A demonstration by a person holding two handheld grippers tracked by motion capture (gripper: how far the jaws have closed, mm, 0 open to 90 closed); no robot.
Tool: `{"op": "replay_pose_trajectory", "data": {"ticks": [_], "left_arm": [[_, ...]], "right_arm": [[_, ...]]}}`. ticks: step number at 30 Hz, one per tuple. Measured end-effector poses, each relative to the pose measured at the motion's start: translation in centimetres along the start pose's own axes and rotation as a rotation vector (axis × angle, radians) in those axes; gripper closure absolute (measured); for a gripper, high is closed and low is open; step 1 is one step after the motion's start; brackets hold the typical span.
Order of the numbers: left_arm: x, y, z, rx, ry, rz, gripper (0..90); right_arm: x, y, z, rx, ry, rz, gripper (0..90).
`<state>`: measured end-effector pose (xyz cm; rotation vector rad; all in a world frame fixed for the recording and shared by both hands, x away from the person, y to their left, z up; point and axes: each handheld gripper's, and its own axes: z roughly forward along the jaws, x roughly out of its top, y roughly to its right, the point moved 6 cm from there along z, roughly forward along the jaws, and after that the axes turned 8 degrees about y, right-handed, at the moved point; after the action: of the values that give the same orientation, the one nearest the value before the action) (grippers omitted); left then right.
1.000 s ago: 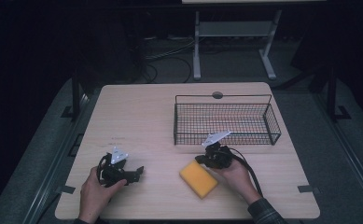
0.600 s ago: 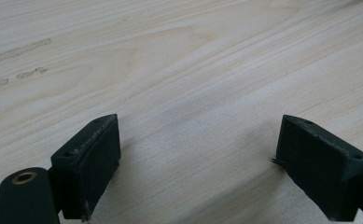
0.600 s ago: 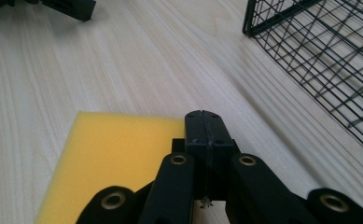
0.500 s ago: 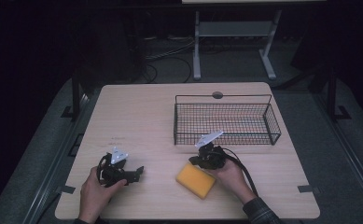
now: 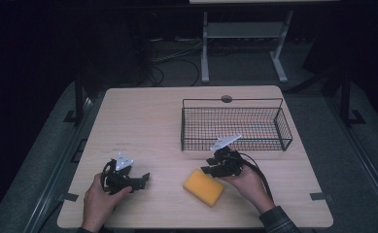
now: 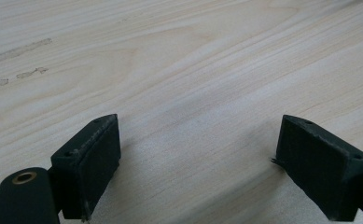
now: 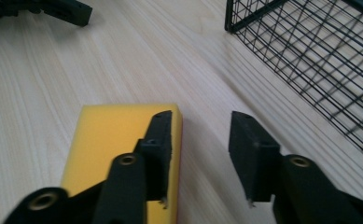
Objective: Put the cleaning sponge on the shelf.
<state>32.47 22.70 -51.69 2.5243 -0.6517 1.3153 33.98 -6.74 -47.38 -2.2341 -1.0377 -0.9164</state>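
On the near half of the wooden table (image 5: 143, 126), a yellow sponge (image 5: 204, 187) lies flat, slightly right of centre and near the front edge. Just beyond its far right corner sits the right gripper (image 5: 210, 168), held in the person's right hand (image 5: 245, 182), its jaws pointing left toward the sponge. In the right gripper view the right gripper (image 7: 200, 140) has its jaws spread with a clear gap between them; one jaw stands over the right edge of the sponge (image 7: 114, 140), the other over bare wood just beside it. Nothing is pinched between them. Whether the jaw over the sponge touches it cannot be told.

Far right of the sponge stands a black wire basket (image 5: 235, 126), its near wall just behind the right gripper; a corner of the basket (image 7: 310, 51) shows at upper right in the right gripper view.

At the near left, well apart from the sponge, the left gripper (image 5: 143, 178) rests low on the table in the left hand (image 5: 99, 204), jaws pointing right. In the left gripper view the left gripper (image 6: 198, 154) has its jaws wide apart over bare wood, holding nothing.
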Motion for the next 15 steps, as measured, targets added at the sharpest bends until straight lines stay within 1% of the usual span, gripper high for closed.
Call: {"op": "replay_pose_trajectory", "data": {"ticks": [1, 2, 5, 7, 9, 13, 15], "left_arm": [[0.0, 0.0, 0.0, 0.0, 0.0, 0.0, 12.9], [0.0, 0.0, 0.0, 0.0, 0.0, 0.0, 12.9], [0.0, 0.0, 0.0, 0.0, 0.0, 0.0, 12.9], [0.0, 0.0, 0.0, 0.0, 0.0, 0.0, 12.9], [0.0, 0.0, 0.0, 0.0, 0.0, 0.0, 12.9], [0.0, 0.0, 0.0, -0.001, -0.002, 0.003, 12.9], [0.0, 0.0, 0.0, -0.001, -0.002, 0.003, 12.9]], "right_arm": [[-0.1, 0.0, -0.4, -0.004, -0.012, 0.008, 48.2], [-0.1, 0.0, -0.4, -0.004, -0.012, 0.008, 48.2], [-0.3, -0.3, -0.9, -0.011, -0.033, 0.016, 40.0], [-0.4, -0.4, -1.3, -0.018, -0.037, 0.014, 34.1], [-0.6, -0.6, -1.7, -0.026, -0.057, 0.015, 28.1], [-1.0, -1.4, -2.2, -0.034, -0.086, 0.004, 20.5], [-1.1, -1.6, -2.2, -0.033, -0.09, 0.001, 18.7]]}}
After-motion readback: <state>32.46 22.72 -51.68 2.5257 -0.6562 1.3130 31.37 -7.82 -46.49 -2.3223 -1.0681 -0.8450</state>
